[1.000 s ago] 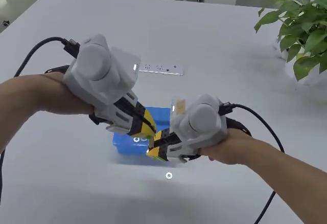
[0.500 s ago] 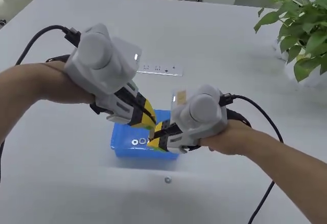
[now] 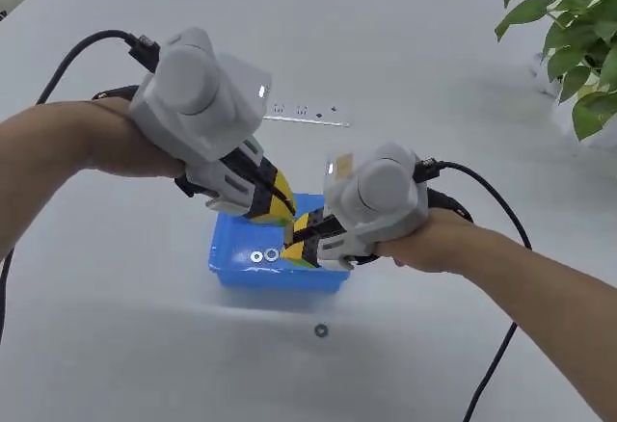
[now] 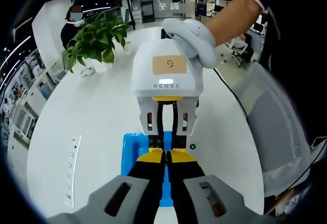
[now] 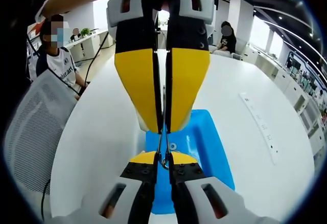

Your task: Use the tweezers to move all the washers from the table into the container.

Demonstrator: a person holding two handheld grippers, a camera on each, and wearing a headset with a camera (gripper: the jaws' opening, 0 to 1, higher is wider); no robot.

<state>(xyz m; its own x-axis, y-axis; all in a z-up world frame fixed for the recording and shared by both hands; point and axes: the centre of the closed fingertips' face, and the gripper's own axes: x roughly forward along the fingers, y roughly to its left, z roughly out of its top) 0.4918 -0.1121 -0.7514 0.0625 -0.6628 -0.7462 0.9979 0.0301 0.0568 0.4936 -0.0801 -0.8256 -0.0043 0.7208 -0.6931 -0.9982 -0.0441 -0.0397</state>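
Where the left gripper (image 3: 283, 215) and right gripper (image 3: 295, 241) meet over the container (image 3: 229, 274), both pairs of jaws press on the thin tweezers (image 5: 163, 141). Two washers (image 3: 256, 257) lie inside it, and one washer (image 3: 321, 330) lies on the table (image 3: 434, 75) just outside. The tweezers' tips are hard to make out.

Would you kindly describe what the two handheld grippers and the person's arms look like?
Both the left gripper and the right gripper have rounded light-grey housings, black jaws tipped yellow, and black cables trailing behind. The right one carries a tan label and XENSE lettering. The forearms are bare of sleeves.
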